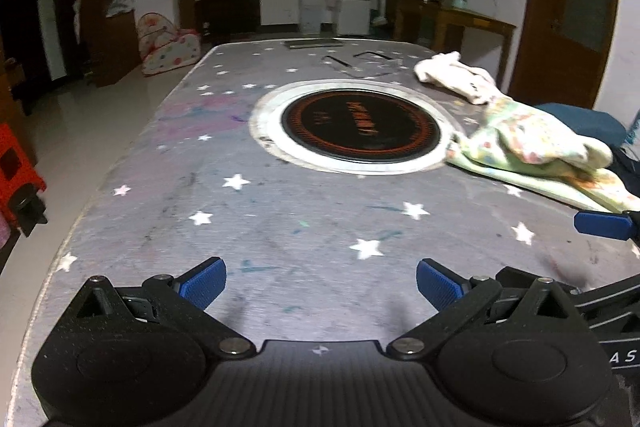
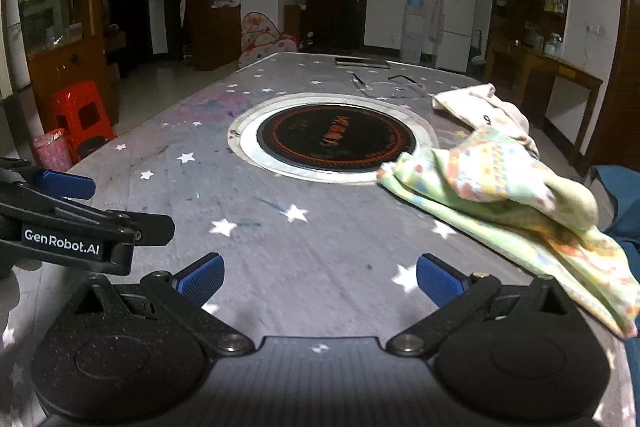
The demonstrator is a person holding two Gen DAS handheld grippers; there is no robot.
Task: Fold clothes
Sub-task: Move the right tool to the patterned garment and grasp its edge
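The clothes lay in a loose heap on the right side of the worktop (image 2: pixel 280 267), just to the right of the round black cooker plate (image 2: pixel 335 137) set into its middle. The nearer piece was a pale green patterned garment (image 2: pixel 500 195), crumpled, with one corner touching the plate's metal ring. Beyond it, further from the plate, lay a cream garment (image 2: pixel 480 103), also bunched.

Both looked thin, soft and light, so I judged they would sag and slide easily on the smooth star-printed cover. A good place to take hold seemed the flat green hem nearest the plate, where a single layer showed.

The left hand-held gripper (image 1: pixel 321 285) was spread wide with nothing between its blue pads, and so was the right hand-held gripper (image 2: pixel 320 283); both hovered over bare worktop on the near side of the plate.

Near of the plate and to its left the surface was free, enough room for spreading. The right edge of the worktop ran close behind the heap, so cloth could slip off there.
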